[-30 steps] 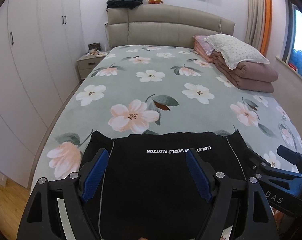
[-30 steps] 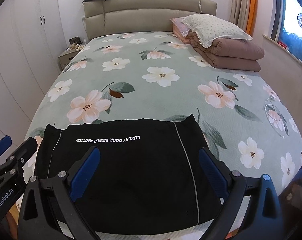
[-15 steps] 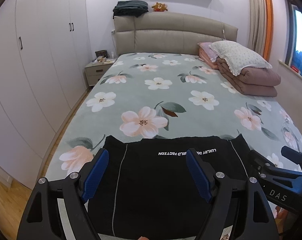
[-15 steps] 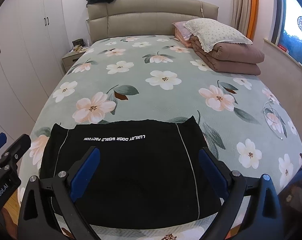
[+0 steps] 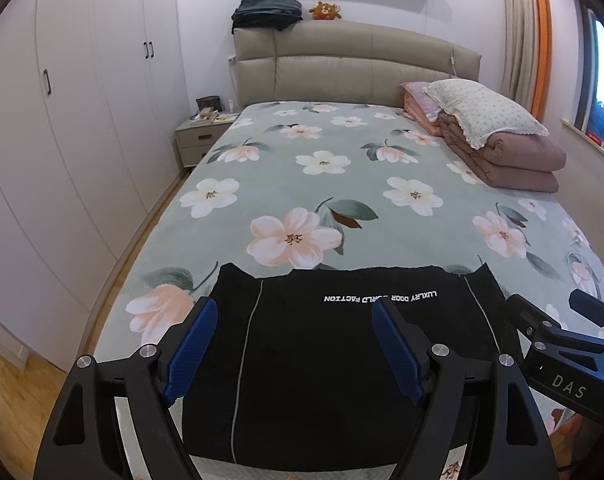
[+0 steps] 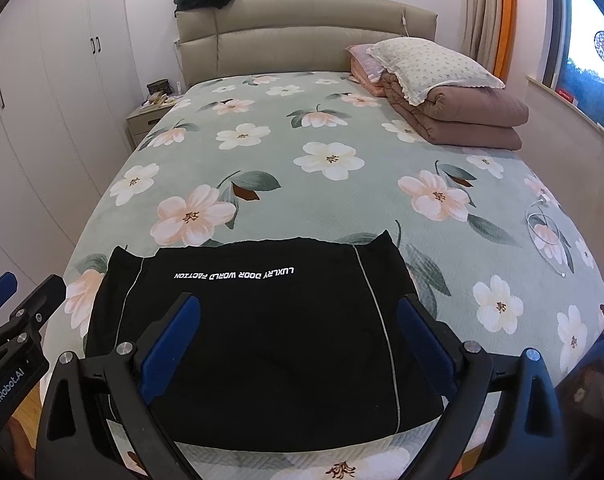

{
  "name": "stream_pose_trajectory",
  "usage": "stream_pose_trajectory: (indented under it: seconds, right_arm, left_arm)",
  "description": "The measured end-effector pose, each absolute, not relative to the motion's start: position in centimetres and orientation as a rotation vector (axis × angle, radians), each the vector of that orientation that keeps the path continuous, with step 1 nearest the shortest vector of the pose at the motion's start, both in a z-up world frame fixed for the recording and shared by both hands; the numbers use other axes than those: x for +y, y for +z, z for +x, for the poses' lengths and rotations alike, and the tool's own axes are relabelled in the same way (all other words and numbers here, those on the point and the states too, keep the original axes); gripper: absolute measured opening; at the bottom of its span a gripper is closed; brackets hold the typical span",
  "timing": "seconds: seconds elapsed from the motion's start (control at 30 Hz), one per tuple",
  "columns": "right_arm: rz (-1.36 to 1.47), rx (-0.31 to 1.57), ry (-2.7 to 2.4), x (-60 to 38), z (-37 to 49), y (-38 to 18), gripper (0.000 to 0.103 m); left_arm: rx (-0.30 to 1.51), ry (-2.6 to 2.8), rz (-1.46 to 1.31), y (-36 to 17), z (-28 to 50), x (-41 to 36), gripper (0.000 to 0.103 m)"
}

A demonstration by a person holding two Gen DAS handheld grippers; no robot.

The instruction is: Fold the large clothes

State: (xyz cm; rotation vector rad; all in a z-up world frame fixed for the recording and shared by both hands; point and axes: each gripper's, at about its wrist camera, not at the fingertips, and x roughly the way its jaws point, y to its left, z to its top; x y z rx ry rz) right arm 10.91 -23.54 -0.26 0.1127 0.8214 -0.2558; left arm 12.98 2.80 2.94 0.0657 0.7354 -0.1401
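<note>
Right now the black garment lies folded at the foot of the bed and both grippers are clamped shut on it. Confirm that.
Not quite. The black garment lies folded at the foot of the bed, but the left gripper and right gripper are open, holding nothing; both wrist views show it.

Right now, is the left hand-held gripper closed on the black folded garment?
No, the left hand-held gripper is open, and the black folded garment with white lettering lies flat on the bed.

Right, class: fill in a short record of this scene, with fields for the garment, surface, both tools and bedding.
garment: black garment, folded flat, white lettering upside down
surface: floral bed cover, garment at its near edge
left tool: open, holding nothing
right tool: open, holding nothing
bedding: folded brown quilt with pillow on top, far right
</note>
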Motion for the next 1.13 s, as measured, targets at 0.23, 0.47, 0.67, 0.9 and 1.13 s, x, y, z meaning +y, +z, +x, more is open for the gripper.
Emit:
stream_pose_trajectory:
  seconds: [0.23, 0.47, 0.67, 0.9, 1.13]
  right_arm:
    - [0.066, 0.806, -0.253, -22.8, 10.6, 0.1, 0.099]
    - [0.091, 0.824, -0.24, -23.3, 10.8, -0.3, 0.099]
    - [0.11, 0.832, -0.239, -23.8, 10.8, -0.6, 0.099]
    - [0.102, 0.831, -0.235, -23.8, 10.8, -0.7, 0.099]
    - [0.098, 0.836, -0.233, -23.9, 11.0, -1.0, 0.099]
  left_arm:
    - [0.726, -0.141, 0.082, 3.0, 12.4, 2.4, 0.08]
    - [0.738, -0.138, 0.09, 2.7, 12.6, 2.2, 0.08]
    - [0.743, -0.138, 0.092, 2.6, 12.7, 2.2, 0.08]
    - [0.727, -0.128, 0.105, 2.9, 12.6, 1.8, 0.08]
    - [0.692, -0.16, 0.115, 2.9, 12.2, 1.8, 0.08]
